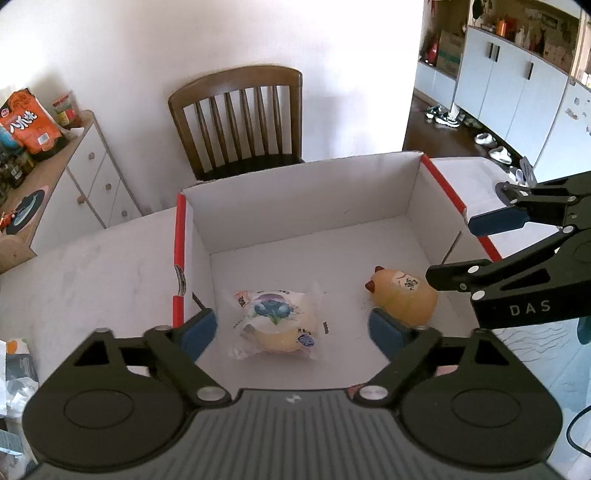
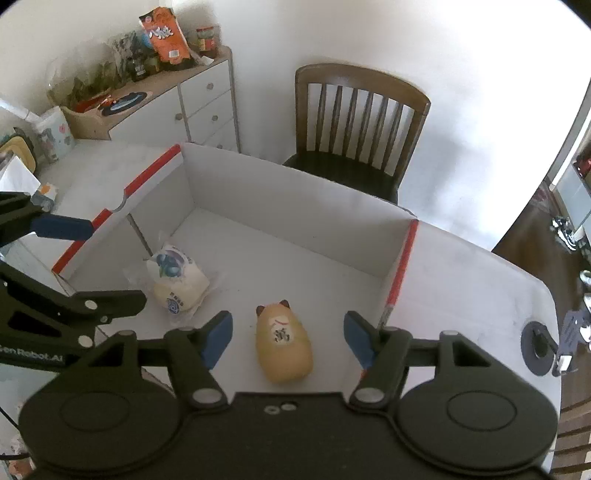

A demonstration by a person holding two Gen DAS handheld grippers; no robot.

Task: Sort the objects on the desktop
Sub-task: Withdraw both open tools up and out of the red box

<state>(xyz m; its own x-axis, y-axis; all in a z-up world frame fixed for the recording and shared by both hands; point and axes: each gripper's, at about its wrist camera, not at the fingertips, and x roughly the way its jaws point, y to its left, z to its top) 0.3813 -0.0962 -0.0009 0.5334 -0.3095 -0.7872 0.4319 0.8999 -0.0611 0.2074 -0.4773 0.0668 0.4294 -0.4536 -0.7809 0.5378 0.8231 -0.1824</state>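
An open white cardboard box [image 1: 306, 192] with red-edged side walls stands on the white desk [image 1: 92, 266]; its interior holds two items, well apart from each other. The wrapped bun [image 1: 275, 323], a pale round pastry sealed in clear film with a blue printed label, lies on the box floor toward the left wall; in the right wrist view the same wrapped bun [image 2: 177, 282] lies near the left corner, beside the notched wall. The cat figurine [image 1: 402, 297], a tan rounded body with small brown ears and a dark character on a white patch, lies on the box floor toward the right wall; in the right wrist view the cat figurine [image 2: 283, 341] lies on its back with the ears pointing away from the camera. The left hand-held gripper [image 1: 291, 330] hangs above the near part of the box with its blue-padded fingers spread wide; it holds nothing; the wrapped bun shows between the fingers without contact. The right hand-held gripper [image 2: 288, 338] likewise hangs above the box with fingers spread wide and holds nothing; the cat figurine lies between the pads, clear of both. Each device appears at the edge of the other view: the right hand-held gripper [image 1: 458, 249] at the right, the left hand-held gripper [image 2: 110, 258] at the left. A wooden chair [image 1: 240, 122] stands behind the desk against the wall; a white drawer cabinet [image 2: 199, 107] carrying an orange snack bag [image 2: 165, 35] stands to the left.
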